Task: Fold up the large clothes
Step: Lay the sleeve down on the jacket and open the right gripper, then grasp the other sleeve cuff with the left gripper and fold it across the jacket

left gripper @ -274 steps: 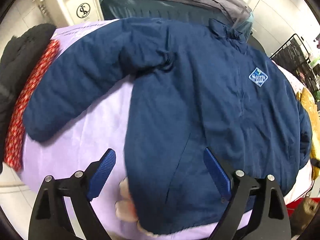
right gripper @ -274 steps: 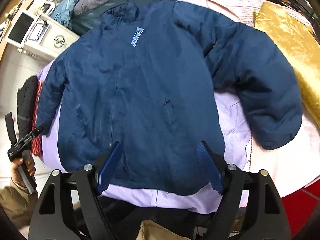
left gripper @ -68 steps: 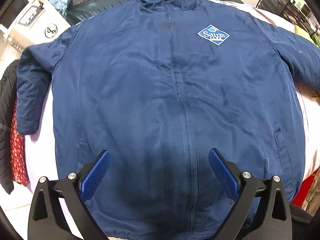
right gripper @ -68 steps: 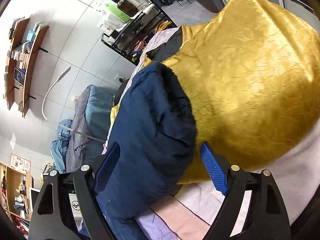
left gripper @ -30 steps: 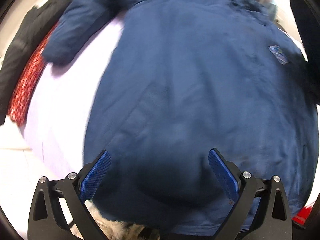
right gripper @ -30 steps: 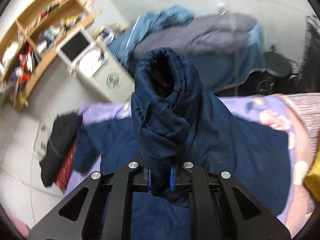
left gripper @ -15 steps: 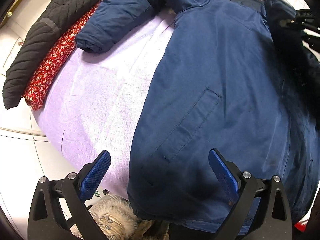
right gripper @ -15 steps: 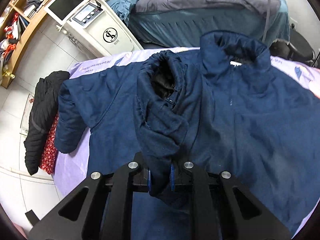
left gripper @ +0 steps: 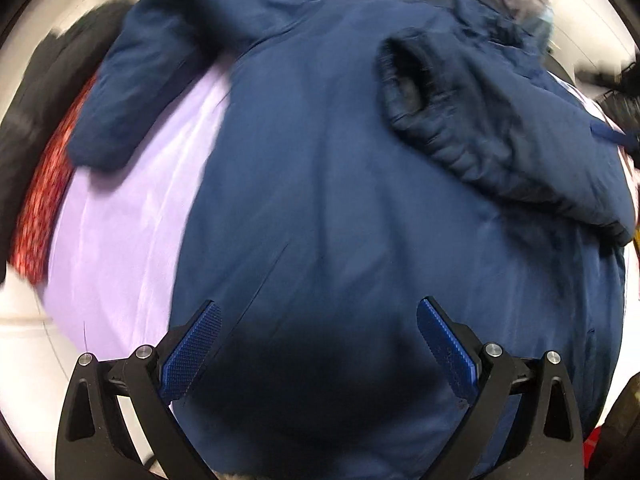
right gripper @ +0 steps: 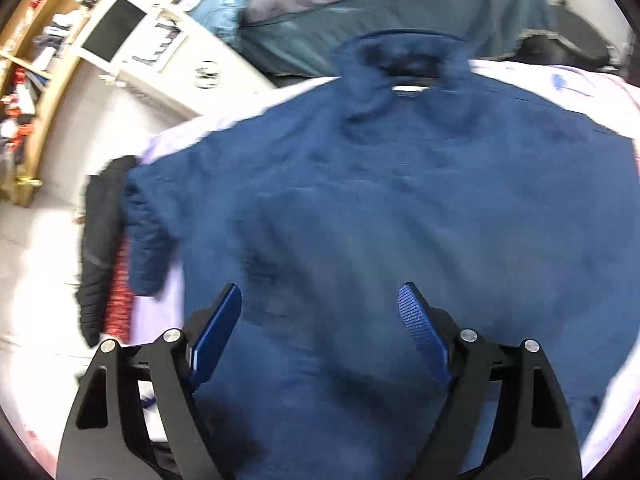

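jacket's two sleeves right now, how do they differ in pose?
The folded sleeve lies across the jacket chest, cuff opening facing up. The spread sleeve is not folded: it lies off the body on the lilac sheet. Both are navy and padded.

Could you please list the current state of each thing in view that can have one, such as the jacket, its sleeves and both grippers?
Jacket: spread flat on the lilac sheet.
Right sleeve: folded across the jacket's chest, cuff open.
Left sleeve: not yet folded, lying out on the sheet.
Collar: standing up.
Left gripper: open, empty, above the hem.
Right gripper: jaws just opened; nothing between them.
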### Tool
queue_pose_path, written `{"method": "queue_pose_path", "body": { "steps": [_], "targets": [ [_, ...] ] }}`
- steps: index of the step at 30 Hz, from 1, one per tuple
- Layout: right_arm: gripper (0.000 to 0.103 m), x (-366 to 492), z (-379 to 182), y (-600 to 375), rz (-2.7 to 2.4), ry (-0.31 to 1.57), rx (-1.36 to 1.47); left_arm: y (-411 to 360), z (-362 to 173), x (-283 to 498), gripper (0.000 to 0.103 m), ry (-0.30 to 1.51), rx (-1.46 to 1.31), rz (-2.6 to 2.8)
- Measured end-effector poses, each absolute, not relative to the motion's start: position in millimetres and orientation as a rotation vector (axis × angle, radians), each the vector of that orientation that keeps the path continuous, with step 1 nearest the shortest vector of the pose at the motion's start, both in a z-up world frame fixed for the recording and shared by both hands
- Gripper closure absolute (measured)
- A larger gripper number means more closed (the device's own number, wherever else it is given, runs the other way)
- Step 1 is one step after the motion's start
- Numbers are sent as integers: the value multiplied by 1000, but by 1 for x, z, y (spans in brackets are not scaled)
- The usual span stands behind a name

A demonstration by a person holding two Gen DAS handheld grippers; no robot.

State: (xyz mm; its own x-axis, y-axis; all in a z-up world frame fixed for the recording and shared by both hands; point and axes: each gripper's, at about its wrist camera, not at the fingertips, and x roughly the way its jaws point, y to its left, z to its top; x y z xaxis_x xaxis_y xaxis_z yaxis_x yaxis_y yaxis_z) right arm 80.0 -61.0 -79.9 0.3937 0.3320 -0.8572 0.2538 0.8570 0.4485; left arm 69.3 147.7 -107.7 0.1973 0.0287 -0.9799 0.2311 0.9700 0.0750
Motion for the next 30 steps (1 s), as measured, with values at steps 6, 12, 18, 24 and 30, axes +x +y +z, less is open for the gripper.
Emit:
{"method": "queue_pose_path", "body": {
  "steps": [6, 12, 18, 24, 30],
  "targets": [
    [22, 36, -102, -101, -163, 1262, 356, 98, -104, 117, 7, 1326, 277, -258],
    [22, -5, -109, -121, -195, 1291, 355, 69, -103, 188, 7, 1318, 187, -314],
    [22, -22, -111, -124, -210, 1285, 381, 48, -117, 238, 40, 1411, 6, -394],
    [22, -25, -106, -129, -227, 1273, 382, 30, -123, 234, 88, 1380, 125, -423],
    [22, -20, -90, -141, -277, 1210, 330, 8, -74, 256, 90, 1116, 384, -368]
  ]
}}
